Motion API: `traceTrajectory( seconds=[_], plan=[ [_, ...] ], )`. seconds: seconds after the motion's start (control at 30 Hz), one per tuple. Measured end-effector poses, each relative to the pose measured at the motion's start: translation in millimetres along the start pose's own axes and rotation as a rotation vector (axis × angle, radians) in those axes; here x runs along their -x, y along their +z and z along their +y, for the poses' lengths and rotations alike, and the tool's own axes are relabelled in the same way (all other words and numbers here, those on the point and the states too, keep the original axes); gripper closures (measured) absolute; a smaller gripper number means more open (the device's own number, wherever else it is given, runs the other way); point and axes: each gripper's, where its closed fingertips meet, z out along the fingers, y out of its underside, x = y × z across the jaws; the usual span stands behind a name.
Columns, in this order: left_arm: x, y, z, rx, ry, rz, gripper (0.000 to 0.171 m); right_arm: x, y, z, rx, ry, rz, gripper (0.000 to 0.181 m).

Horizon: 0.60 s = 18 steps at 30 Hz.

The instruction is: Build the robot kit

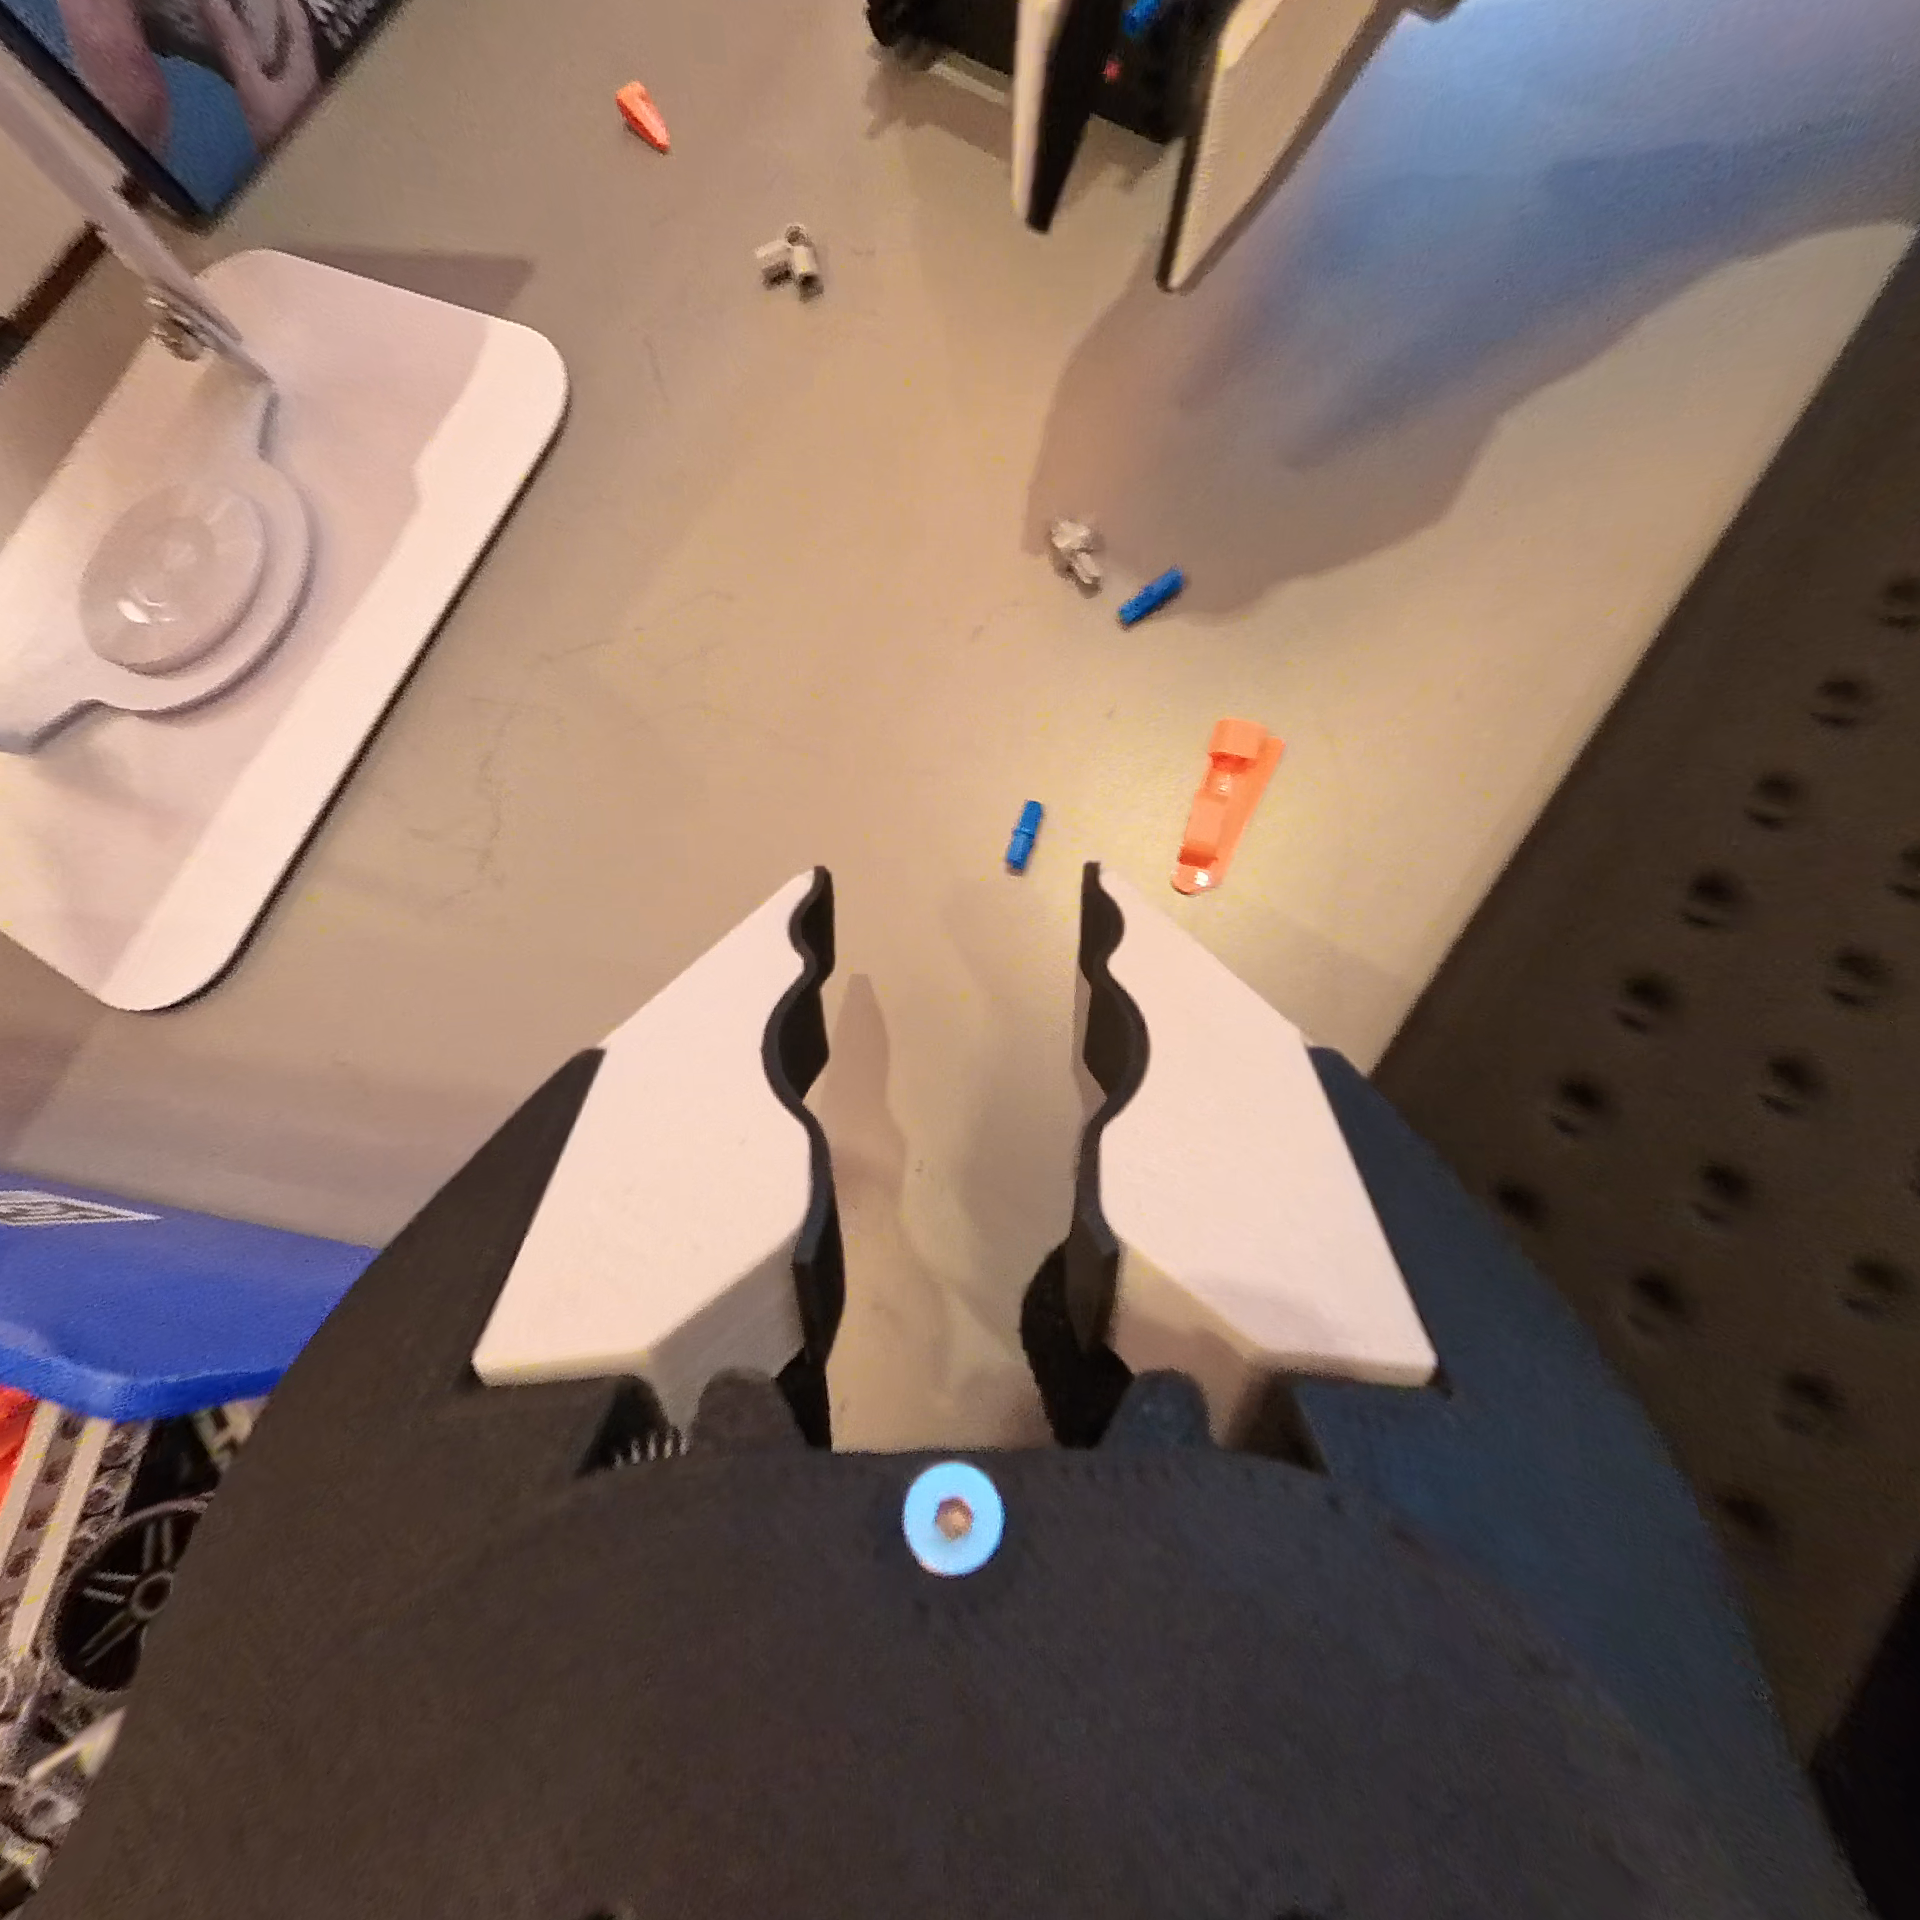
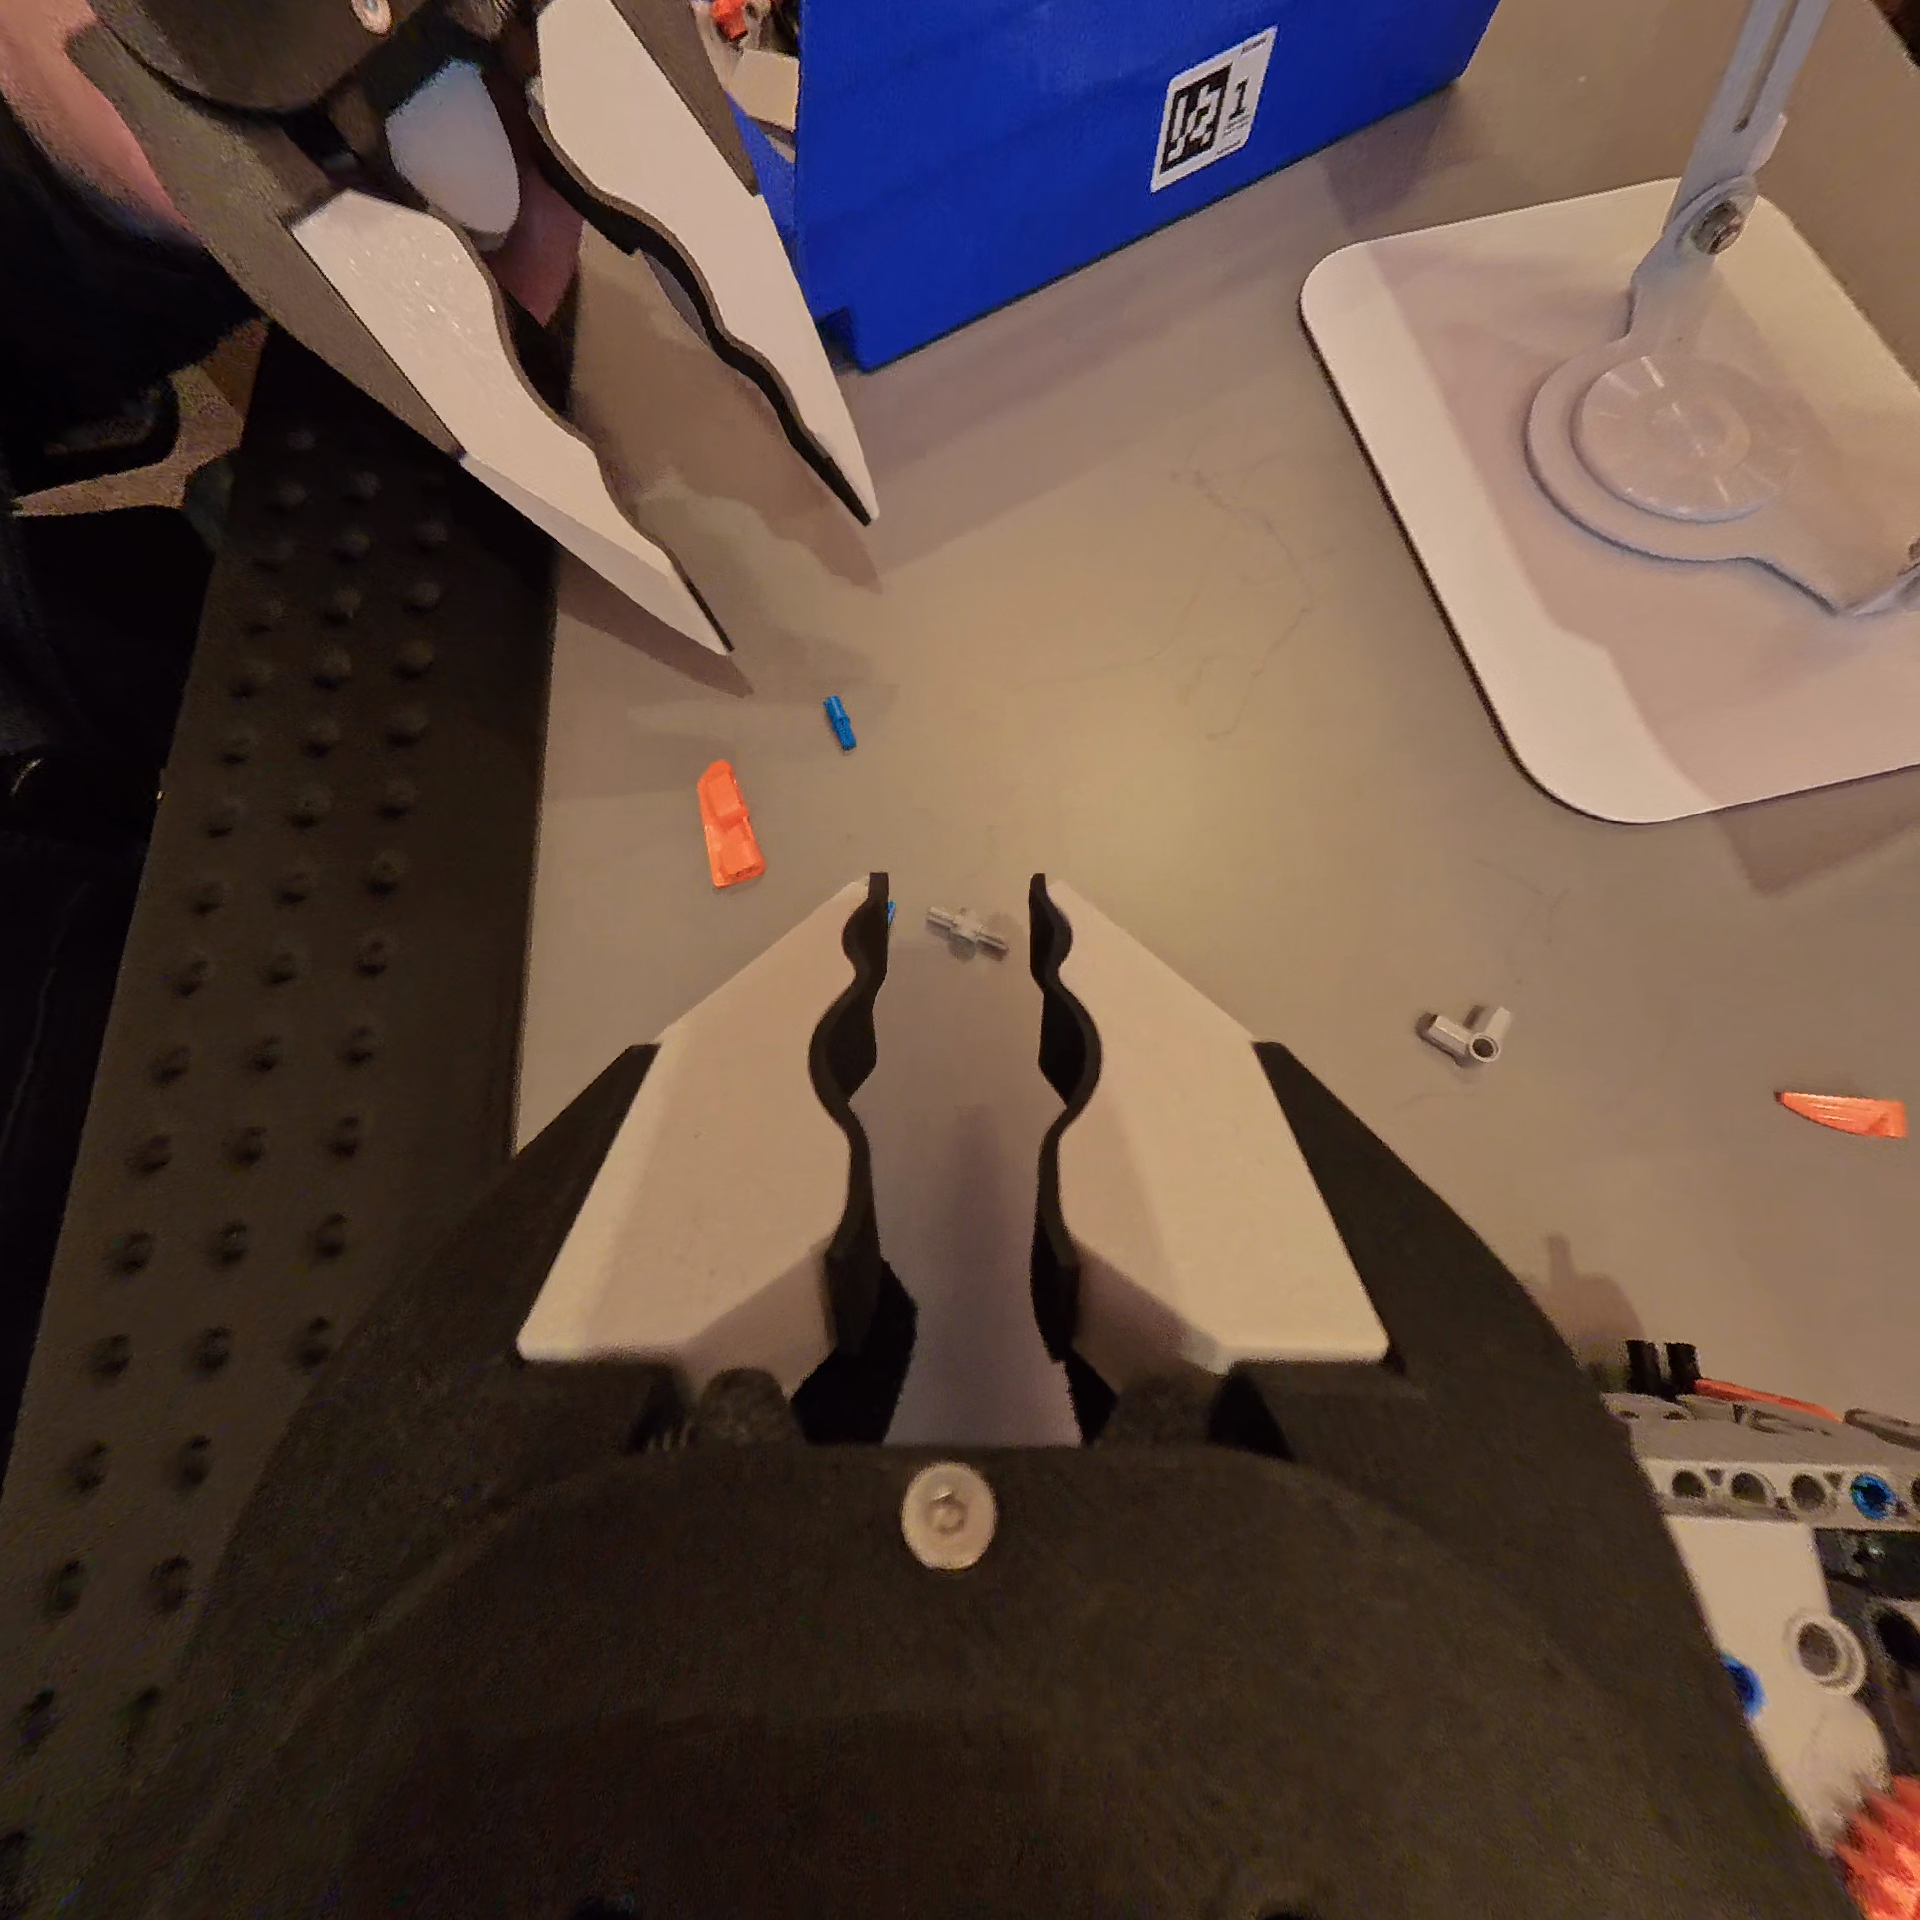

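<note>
Black-bodied and white-fingered, the left gripper (image 1: 956, 883) is hovering over the grey worktop (image 1: 727, 644) with its jaws standing apart and gripping nothing. Just ahead of its fingertips a small blue pin (image 1: 1024, 835) is lying flat, and beside that, to the right, an orange wedge piece (image 1: 1224, 802) is resting near the worktop's edge. Farther on, a grey connector (image 1: 1074, 551) and a 2nd blue pin (image 1: 1149, 596) are sitting close together.

Opposite, the right gripper (image 2: 958, 894) is pointing back toward the left one, its jaws also parted and holding nothing. That grey connector is lying just past its fingertips, in line with the gap and touching neither finger. A sliver of blue is peeking out at the left fingertip; what it is cannot be made out.

Well apart from these, a 2nd grey connector (image 2: 1467, 1035) and another orange wedge (image 2: 1845, 1115) are lying toward the stand.

A white stand base (image 2: 1455, 582) with a slanted metal arm is sitting on the worktop, and a blue box (image 2: 1018, 187) bearing a white sticker is standing near it. A dark perforated mat (image 2: 291, 935) is running along the worktop's edge. A partly built brick model (image 2: 1766, 1496) is showing at the right wrist view's lower corner.
</note>
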Motion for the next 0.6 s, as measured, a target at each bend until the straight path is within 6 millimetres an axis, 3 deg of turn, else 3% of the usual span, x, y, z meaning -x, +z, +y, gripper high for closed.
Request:
traceTrajectory(
  seconds=[0.2, 0.33, 0.47, 0.6],
  plan=[
    [-23, -1, 9, 0.060, 0.037, 0.087, 0.129, 26, 11, 0, 0.030, -0.019, -0.116, 0.156],
    [-39, 9, 4, 0.071, 0.080, 0.134, 0.137, 44, 27, 6, 0.090, -0.057, -0.173, 0.156],
    [-58, 24, 5, 0.126, 0.108, 0.208, 0.140, 53, 36, 9, 0.120, -0.070, -0.200, 0.156],
    [-66, 27, 2, 0.119, 0.111, 0.243, 0.161, 52, 36, 9, 0.116, -0.064, -0.200, 0.156]
  ],
)
